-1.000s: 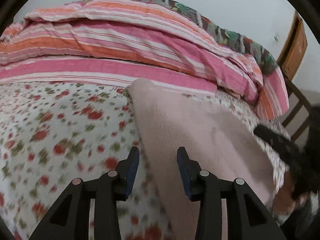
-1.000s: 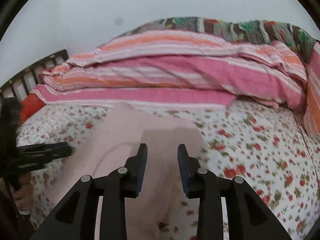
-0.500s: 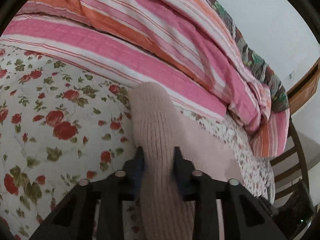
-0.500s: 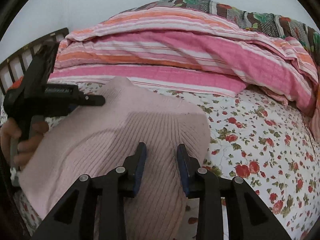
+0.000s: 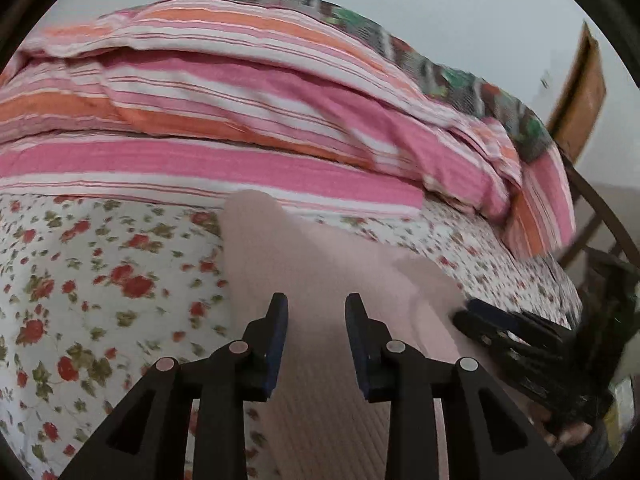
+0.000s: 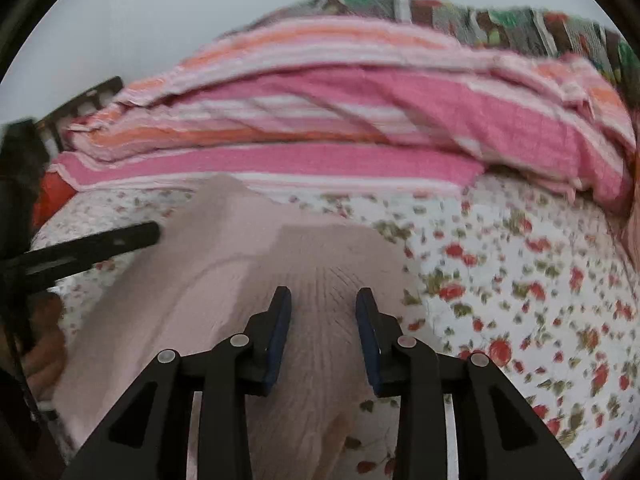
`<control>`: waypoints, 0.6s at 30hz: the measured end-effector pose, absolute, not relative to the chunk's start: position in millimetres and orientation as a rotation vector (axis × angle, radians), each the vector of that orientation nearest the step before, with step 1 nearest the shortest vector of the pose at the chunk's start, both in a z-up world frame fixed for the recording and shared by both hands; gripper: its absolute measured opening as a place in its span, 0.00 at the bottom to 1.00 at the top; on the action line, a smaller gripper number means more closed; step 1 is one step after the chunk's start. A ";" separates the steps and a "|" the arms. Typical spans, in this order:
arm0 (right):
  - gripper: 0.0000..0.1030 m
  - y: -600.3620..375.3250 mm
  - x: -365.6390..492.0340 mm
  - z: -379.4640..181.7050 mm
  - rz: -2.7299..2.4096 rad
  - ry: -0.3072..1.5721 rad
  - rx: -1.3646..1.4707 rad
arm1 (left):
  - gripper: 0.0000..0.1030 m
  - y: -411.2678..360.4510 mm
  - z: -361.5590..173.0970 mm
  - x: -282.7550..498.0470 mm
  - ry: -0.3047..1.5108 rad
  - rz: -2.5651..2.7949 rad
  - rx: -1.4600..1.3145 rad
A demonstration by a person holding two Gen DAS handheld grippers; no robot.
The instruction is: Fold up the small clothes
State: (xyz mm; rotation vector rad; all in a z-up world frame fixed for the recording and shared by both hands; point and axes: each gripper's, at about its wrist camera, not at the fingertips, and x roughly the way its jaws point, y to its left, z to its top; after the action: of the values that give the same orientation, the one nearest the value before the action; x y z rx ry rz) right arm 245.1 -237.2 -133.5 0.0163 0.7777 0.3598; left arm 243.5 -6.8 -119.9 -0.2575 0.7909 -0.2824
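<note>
pink knit top spread on flowered bed sheet, near striped blanket; partly doubled over, one raised flap on left, more folds judged left. left gripper opening, nothing pinched. right gripper slightly parted above knit, gripping nothing. no brand, label or writing readable.

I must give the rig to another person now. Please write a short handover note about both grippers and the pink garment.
Left hand-held gripper: jaws opening, above the garment's left part, nothing pinched.
Right hand-held gripper: open, above its right part, nothing pinched.
Things: pale pink ribbed knit garment lies on the white bedsheet with red flowers, in front of the pink and orange striped blanket.
Done: one layer seems folded over.
Left: finish folding.
</note>
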 end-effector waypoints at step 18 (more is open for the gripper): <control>0.39 -245.5 235.4 -121.7 0.326 0.745 0.047 | 0.42 -17.3 -115.7 199.8 0.772 -0.241 -0.119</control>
State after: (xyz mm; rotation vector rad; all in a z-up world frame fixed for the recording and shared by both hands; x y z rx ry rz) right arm 235.4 -245.5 -121.7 0.0468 0.7445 0.3264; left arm 199.8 -17.3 -115.7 -0.1192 0.7720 -0.2413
